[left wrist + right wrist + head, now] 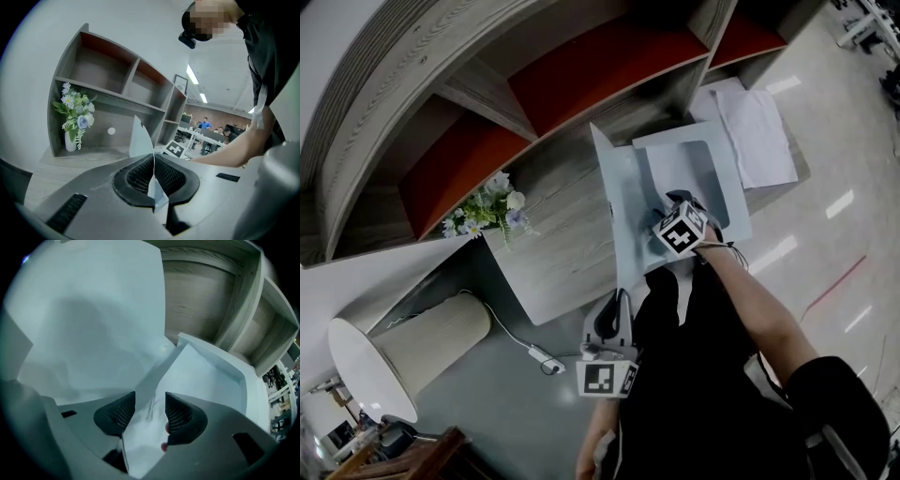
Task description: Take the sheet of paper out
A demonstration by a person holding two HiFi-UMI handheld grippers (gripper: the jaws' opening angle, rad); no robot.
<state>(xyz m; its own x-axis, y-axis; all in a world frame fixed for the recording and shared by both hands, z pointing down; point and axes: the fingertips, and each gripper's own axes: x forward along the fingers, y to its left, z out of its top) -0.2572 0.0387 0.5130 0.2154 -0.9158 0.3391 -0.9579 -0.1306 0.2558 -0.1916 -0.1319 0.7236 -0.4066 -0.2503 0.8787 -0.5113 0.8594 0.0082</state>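
A pale blue folder [698, 173] lies open on the wooden desk [553, 234], its cover [617, 192] standing up on edge. My left gripper [607, 319] is at the desk's near edge, shut on the cover's lower edge [153, 180]; the thin cover [139, 138] rises beyond the pads. My right gripper [680, 200] points steeply down into the folder. Its jaws stand open over the pale sheet of paper [201, 376] in the folder, and a raised fold of the sheet [149, 404] lies between the pads without being pressed.
A white vase of flowers [487, 211] [74, 117] stands at the desk's left end under the curved shelf unit [534, 75]. Loose white sheets [759, 136] lie to the right of the folder. A lamp shade [403, 352] and a cable plug [546, 361] are on the floor at left.
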